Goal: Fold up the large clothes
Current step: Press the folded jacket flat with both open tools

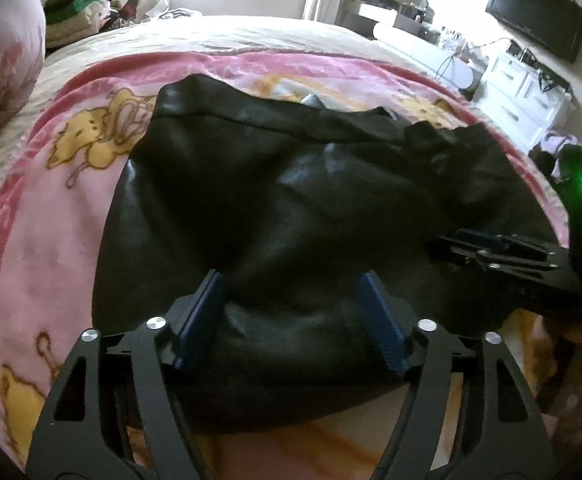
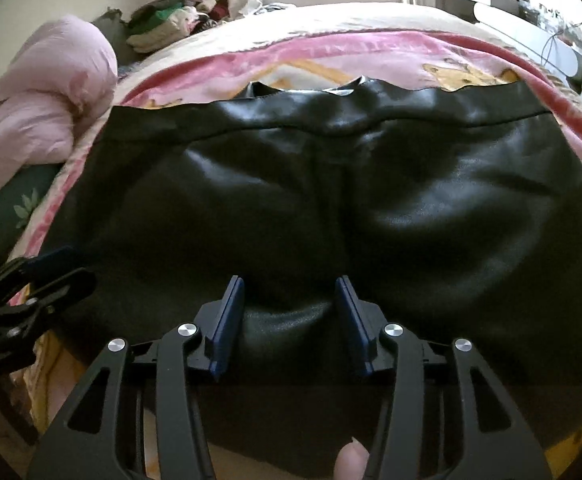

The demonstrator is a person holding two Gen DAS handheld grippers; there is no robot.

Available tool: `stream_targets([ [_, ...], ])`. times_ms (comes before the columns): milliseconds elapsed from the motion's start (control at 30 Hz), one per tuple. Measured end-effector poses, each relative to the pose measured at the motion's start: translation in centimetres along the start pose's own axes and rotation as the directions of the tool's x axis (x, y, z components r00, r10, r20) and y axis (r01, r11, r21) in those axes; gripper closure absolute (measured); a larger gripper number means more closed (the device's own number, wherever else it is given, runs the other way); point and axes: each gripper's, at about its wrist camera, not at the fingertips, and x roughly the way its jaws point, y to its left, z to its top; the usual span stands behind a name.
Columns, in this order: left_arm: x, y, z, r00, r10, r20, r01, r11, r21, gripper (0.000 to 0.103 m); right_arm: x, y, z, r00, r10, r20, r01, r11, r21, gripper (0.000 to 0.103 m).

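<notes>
A large black leather garment [image 1: 291,184] lies spread on a pink cartoon-print blanket [image 1: 43,220]. My left gripper [image 1: 291,312] is at the garment's near edge, jaws wide, with a loose hump of leather between the blue pads [image 1: 207,316]. The right wrist view shows the same garment [image 2: 331,200] with its seamed hem at the far side. There my right gripper [image 2: 289,316] stands open over the near edge, a soft bulge of leather between its pads [image 2: 231,320]. Each gripper shows in the other's view: the right gripper [image 1: 491,248] at right, the left gripper [image 2: 23,292] at left.
The blanket [image 2: 371,52] covers a cream-sheeted bed. A rolled pink duvet [image 2: 51,112] lies at the left, and a pile of clothes [image 2: 163,28] sits beyond the far left corner. A white dresser [image 1: 523,92] and dark screen [image 1: 535,12] stand at the right. A fingertip [image 2: 351,460] shows below.
</notes>
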Motion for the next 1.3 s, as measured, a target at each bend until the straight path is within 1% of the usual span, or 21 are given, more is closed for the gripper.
stream_targets([
  [67,-0.6,0.0,0.3,1.0,-0.01,0.015,0.01,1.0,-0.012,0.025,-1.4,-0.1,1.0,0.999,0.042,0.034,-0.043,0.999,0.016,0.057],
  [133,-1.2,0.0,0.5,0.999,-0.005,0.033,0.005,1.0,-0.018,0.024,-2.4,0.1,2.1,0.996,0.05,0.078,-0.051,0.998,0.019,0.057],
  [233,-1.9,0.3,1.0,0.999,-0.001,0.054,0.002,0.999,-0.032,0.021,-2.5,0.4,4.0,0.994,0.044,0.098,-0.046,0.999,0.022,0.057],
  [333,-2.6,0.7,1.3,0.997,0.025,0.071,-0.023,0.999,-0.038,0.016,-1.5,0.9,5.6,0.996,0.024,0.089,-0.026,0.999,0.02,0.057],
  [467,-3.2,1.3,1.8,0.995,0.056,0.087,-0.052,0.997,-0.049,0.011,0.0,1.0,7.1,0.997,0.02,0.078,-0.023,0.999,0.035,0.057],
  [567,-3.5,1.8,1.9,0.993,0.075,0.091,-0.07,0.996,-0.056,0.009,1.8,1.0,7.9,0.998,-0.012,0.058,0.009,0.998,0.059,0.057],
  [700,-3.5,2.5,2.0,0.991,0.097,0.092,-0.091,0.994,-0.067,0.009,4.2,1.2,8.1,0.999,-0.053,0.012,0.052,0.998,0.044,0.056],
  [900,-3.3,3.7,2.1,0.99,0.115,0.078,-0.107,0.989,-0.098,0.009,6.2,0.5,7.9,0.999,-0.044,-0.018,0.045,0.998,0.049,0.055],
  [1000,-3.1,4.0,2.0,0.99,0.122,0.071,-0.114,0.988,-0.108,0.009,5.3,0.5,8.4,0.999,-0.018,-0.028,0.019,0.999,0.048,0.055],
  [1133,-2.7,4.3,1.9,0.99,0.127,0.057,-0.12,0.986,-0.116,0.009,1.1,1.1,7.4,0.997,0.054,0.053,-0.056,0.998,0.033,0.055],
  [1200,-2.5,4.4,1.9,0.99,0.129,0.052,-0.122,0.986,-0.116,0.009,-0.9,2.1,6.2,0.994,0.048,0.095,-0.047,0.999,-0.008,0.055],
  [1300,-2.3,4.5,1.8,0.991,0.129,0.044,-0.123,0.985,-0.119,0.009,-2.8,3.2,4.4,0.991,0.043,0.124,-0.038,0.998,-0.043,0.055],
])
